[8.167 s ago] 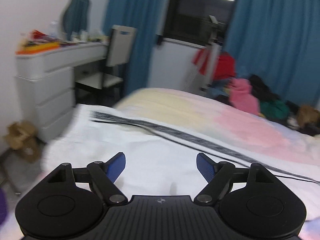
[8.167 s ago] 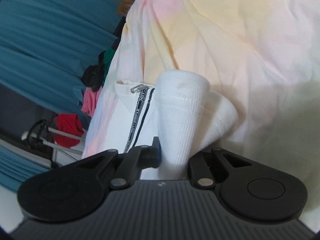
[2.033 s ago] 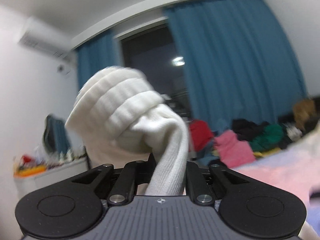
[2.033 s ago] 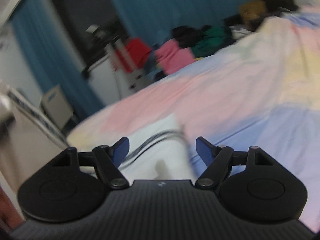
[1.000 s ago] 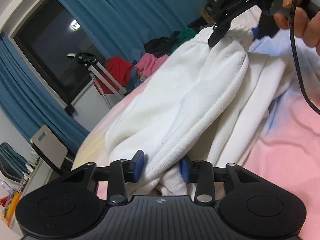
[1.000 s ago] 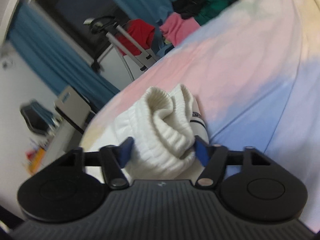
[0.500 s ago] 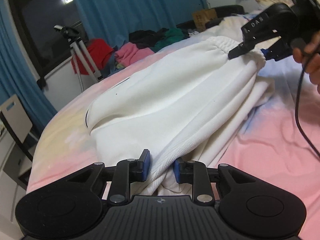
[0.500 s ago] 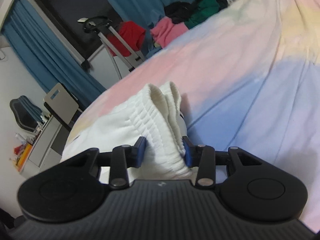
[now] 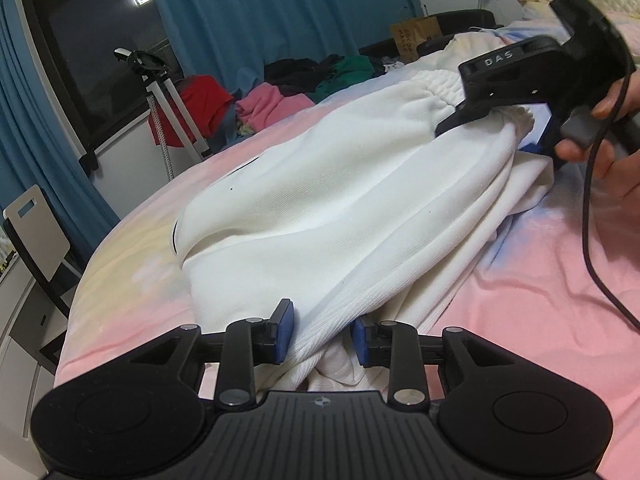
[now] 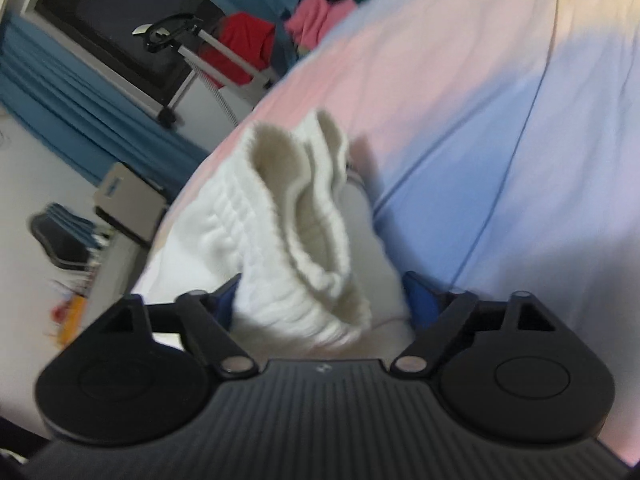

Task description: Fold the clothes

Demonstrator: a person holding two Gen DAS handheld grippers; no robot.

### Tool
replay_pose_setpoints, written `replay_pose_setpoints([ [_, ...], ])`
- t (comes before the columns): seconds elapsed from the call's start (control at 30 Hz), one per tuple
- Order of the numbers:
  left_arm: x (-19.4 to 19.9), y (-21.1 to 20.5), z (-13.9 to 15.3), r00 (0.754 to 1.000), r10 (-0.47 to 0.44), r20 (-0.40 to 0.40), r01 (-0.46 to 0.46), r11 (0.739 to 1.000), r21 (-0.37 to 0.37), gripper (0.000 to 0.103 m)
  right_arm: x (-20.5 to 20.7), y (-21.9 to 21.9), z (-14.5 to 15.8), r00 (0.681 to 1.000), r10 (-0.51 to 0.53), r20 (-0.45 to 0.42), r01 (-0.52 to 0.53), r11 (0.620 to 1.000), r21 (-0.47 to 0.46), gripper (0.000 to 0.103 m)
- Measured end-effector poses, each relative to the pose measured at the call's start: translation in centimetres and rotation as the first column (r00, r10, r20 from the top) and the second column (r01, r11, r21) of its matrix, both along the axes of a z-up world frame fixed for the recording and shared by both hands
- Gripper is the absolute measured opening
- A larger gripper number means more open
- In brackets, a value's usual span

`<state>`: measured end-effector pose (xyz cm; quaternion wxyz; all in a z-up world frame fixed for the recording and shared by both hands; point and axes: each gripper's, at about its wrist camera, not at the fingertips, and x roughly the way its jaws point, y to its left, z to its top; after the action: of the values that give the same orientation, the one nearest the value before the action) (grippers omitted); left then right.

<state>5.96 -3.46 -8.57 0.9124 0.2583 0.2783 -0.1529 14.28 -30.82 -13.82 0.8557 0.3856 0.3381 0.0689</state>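
White sweatpants [image 9: 340,208] lie in a heap on the pastel bed sheet [image 9: 540,300]. My left gripper [image 9: 320,334] has its blue pads a little apart with the ribbed leg end between them. In the right wrist view the elastic waistband [image 10: 296,240] sits between the spread fingers of my right gripper [image 10: 320,300], which looks open. The right gripper also shows in the left wrist view [image 9: 516,80], at the waistband, held by a hand.
A pile of coloured clothes [image 9: 296,80] lies at the bed's far side below blue curtains [image 9: 280,8]. A stand with a red garment [image 9: 168,112] and a white chair [image 9: 36,232] are on the left. A black cable [image 9: 588,220] hangs over the sheet.
Both grippers have opened: the left pads have parted slightly around the leg end, the right fingers have spread wide off the waistband. The right wrist view has tilted and blurred.
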Motion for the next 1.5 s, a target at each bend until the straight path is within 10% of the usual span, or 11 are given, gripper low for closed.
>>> replay_pose_setpoints([
  [0.2,0.5,0.3,0.0,1.000,0.015,-0.015,-0.015,0.999,-0.031,0.037,0.5,1.8,0.9,0.997,0.071,0.025,-0.069,0.993,-0.095,0.088],
  [0.43,0.6,0.3,1.0,0.999,0.025,-0.044,-0.029,0.996,-0.087,0.045,-0.7,3.9,3.2,0.994,0.092,0.050,-0.075,0.958,-0.278,0.059],
  [0.53,0.1,1.4,2.8,0.998,0.001,-0.063,-0.015,0.976,-0.218,0.058,-1.2,3.8,4.1,0.995,0.064,0.080,-0.040,0.960,-0.277,0.052],
  [0.67,-0.5,5.5,6.1,1.000,-0.007,-0.022,-0.006,0.846,-0.534,0.084,-1.6,3.0,5.7,0.990,0.029,0.135,0.005,0.970,-0.244,0.048],
  [0.77,1.3,8.3,5.6,0.986,0.107,-0.128,-0.166,0.711,-0.683,0.084,-1.7,2.8,6.3,0.987,0.009,0.163,0.031,0.970,-0.241,0.048],
  [0.87,3.3,10.5,3.0,0.924,0.234,-0.301,-0.381,0.590,-0.712,0.084,-1.4,3.0,6.1,0.986,0.002,0.169,0.040,0.969,-0.245,0.048],
  [0.97,4.8,12.7,-0.3,0.838,0.231,-0.494,-0.544,0.413,-0.730,0.083,-1.1,2.8,5.5,0.988,-0.003,0.157,0.042,0.969,-0.243,0.048],
  [1.07,5.6,13.4,-2.1,0.800,0.094,-0.593,-0.587,0.330,-0.740,0.082,-0.9,2.8,5.2,0.989,-0.004,0.150,0.041,0.968,-0.247,0.048],
  [1.17,5.4,12.5,-1.8,0.815,0.115,-0.568,-0.560,0.407,-0.722,0.078,-1.0,2.9,5.1,0.989,-0.007,0.147,0.044,0.967,-0.251,0.048],
  [1.37,4.6,13.1,-0.4,0.831,0.117,-0.544,-0.539,0.412,-0.735,0.039,-1.5,4.0,6.3,0.986,-0.002,0.169,0.050,0.958,-0.281,0.047],
  [1.5,3.6,13.5,2.7,0.855,0.078,-0.512,-0.498,0.396,-0.771,0.033,-3.0,4.3,9.6,0.973,0.009,0.232,0.060,0.955,-0.290,0.046],
])
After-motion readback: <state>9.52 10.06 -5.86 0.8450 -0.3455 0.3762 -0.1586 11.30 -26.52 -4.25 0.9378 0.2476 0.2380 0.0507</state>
